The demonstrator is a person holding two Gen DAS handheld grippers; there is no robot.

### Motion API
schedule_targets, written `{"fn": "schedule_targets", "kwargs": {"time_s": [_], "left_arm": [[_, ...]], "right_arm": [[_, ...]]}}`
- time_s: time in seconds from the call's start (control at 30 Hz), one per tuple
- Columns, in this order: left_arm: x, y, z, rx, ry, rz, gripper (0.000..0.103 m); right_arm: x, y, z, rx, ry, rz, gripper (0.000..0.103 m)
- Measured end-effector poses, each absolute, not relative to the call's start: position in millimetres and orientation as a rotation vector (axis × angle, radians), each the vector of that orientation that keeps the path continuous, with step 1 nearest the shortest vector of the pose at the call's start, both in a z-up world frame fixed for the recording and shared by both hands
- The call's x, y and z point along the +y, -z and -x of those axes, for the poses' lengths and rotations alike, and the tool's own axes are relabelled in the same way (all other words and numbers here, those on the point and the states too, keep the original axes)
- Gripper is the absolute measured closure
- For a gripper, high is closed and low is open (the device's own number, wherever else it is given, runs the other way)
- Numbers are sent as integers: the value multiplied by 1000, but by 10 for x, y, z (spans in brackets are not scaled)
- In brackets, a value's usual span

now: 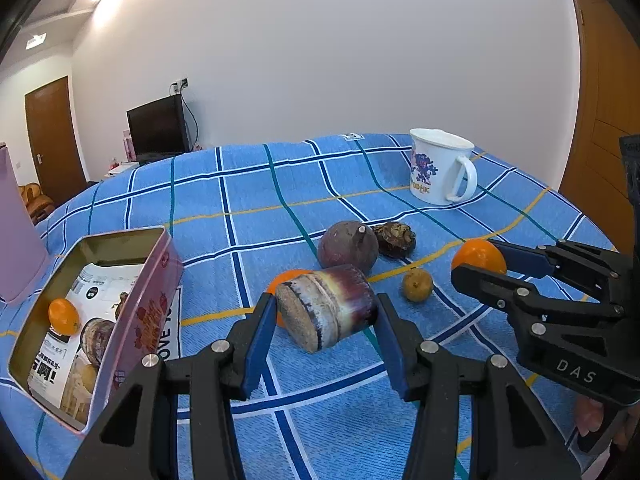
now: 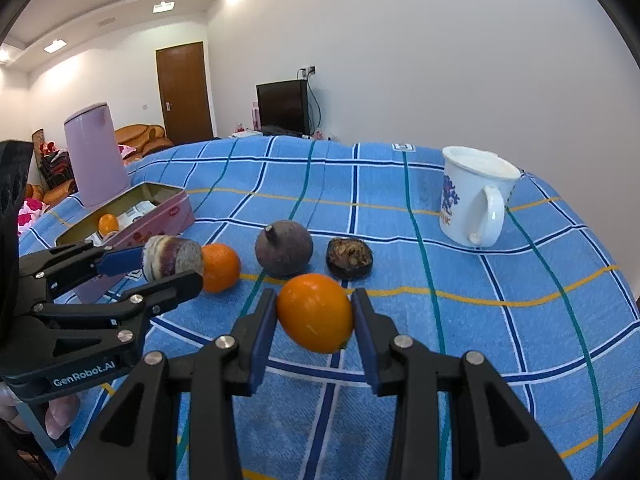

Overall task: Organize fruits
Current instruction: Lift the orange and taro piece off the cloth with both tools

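Note:
My left gripper (image 1: 326,302) is shut on a short purple-brown cane chunk (image 1: 328,312), just right of the open pink tin (image 1: 148,300). In the tin lie a small orange (image 1: 64,316) and another cane chunk (image 1: 98,340). My right gripper (image 2: 314,296) is shut on an orange (image 2: 316,314). It also shows in the left wrist view (image 1: 478,258). On the blue checked cloth (image 2: 440,320) sit a second orange (image 2: 220,268), a round purple fruit (image 2: 284,248) and a dark wrinkled fruit (image 2: 349,258). A small yellow-brown fruit (image 1: 417,285) shows only in the left wrist view.
A white mug (image 2: 472,204) with a blue print stands at the back right of the cloth. A tall pale-purple container (image 2: 96,156) stands behind the tin (image 2: 160,208). The wall runs behind the table; a black screen (image 2: 282,106) and a door lie further off.

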State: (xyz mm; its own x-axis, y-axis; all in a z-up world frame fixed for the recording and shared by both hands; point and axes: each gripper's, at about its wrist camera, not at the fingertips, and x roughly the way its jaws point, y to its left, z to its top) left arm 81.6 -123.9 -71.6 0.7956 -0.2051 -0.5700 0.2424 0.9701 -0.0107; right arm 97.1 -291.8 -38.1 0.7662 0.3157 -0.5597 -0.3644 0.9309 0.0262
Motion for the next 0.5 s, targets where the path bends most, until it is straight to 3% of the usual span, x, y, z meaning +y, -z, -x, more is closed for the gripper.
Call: {"fn": "schedule_targets", "kwargs": {"time_s": [0.5], "left_arm": [[-1238, 670, -726, 552, 224, -74, 52]], "right_arm": [[-2930, 335, -892, 544, -375, 80, 63]]}}
